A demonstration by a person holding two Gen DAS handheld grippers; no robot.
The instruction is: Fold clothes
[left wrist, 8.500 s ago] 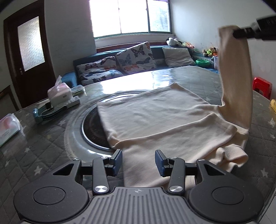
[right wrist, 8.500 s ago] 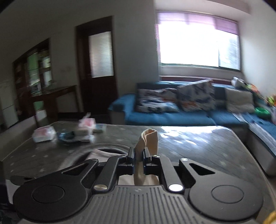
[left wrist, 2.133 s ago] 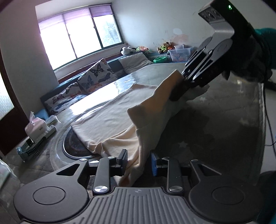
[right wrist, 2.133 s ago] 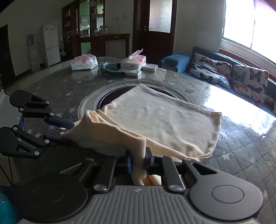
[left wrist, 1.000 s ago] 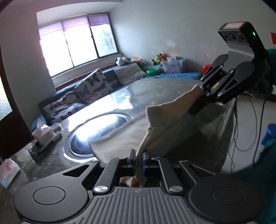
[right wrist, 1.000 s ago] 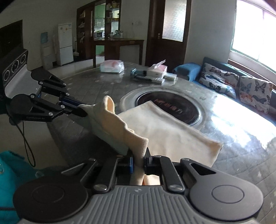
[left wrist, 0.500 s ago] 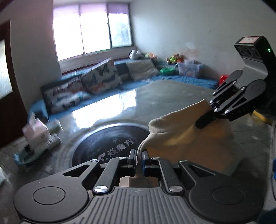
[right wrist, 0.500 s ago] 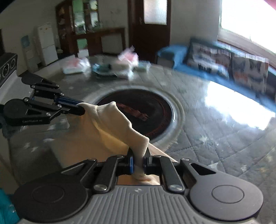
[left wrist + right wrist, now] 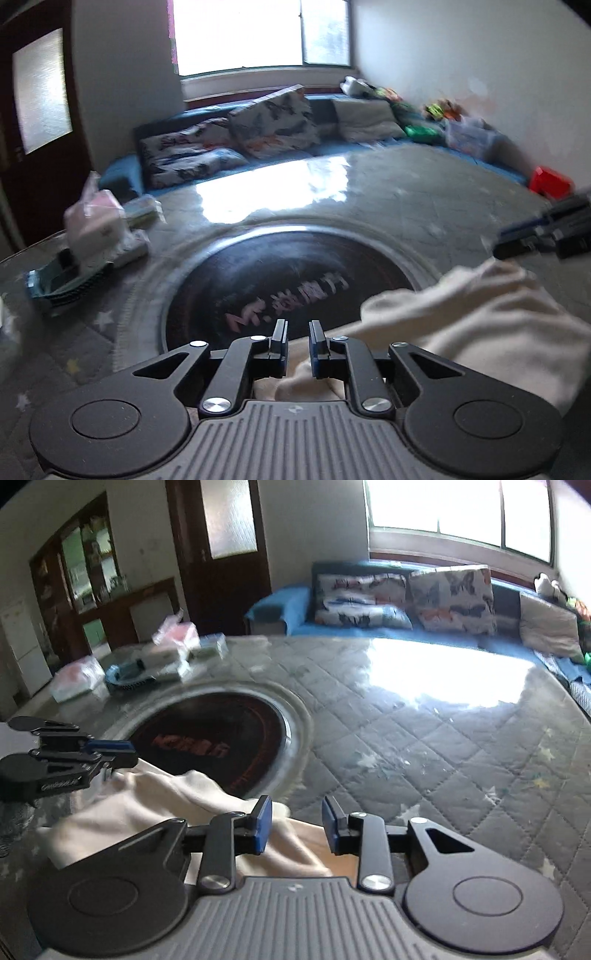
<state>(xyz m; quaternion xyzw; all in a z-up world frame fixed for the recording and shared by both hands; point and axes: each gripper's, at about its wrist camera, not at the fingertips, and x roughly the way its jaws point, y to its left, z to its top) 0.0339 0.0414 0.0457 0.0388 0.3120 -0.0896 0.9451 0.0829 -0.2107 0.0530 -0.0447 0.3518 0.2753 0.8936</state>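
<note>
A cream garment [image 9: 465, 317] lies bunched on the quilted table at the near edge, its fold reaching under my left gripper [image 9: 298, 343]. That gripper's jaws are opening with a narrow gap; cloth lies low between them, but the pads do not press it. In the right wrist view the same garment [image 9: 147, 805] spreads to the left and under my right gripper [image 9: 297, 825], whose jaws are opening wider, clear of the cloth. Each gripper shows in the other's view: the right gripper [image 9: 517, 245] at the garment's far corner, the left gripper [image 9: 118, 753] at its other corner.
A round dark hotplate [image 9: 291, 280] is set into the table [image 9: 424, 746] just beyond the garment. A tissue box [image 9: 94, 225], a blue brush [image 9: 55, 284] and packets [image 9: 75, 681] sit at the far left. A sofa with cushions [image 9: 273, 122] runs behind the table.
Both grippers were shut on the garment's corners and held it up; now both sets of jaws have parted and the garment has dropped onto the table near the hotplate.
</note>
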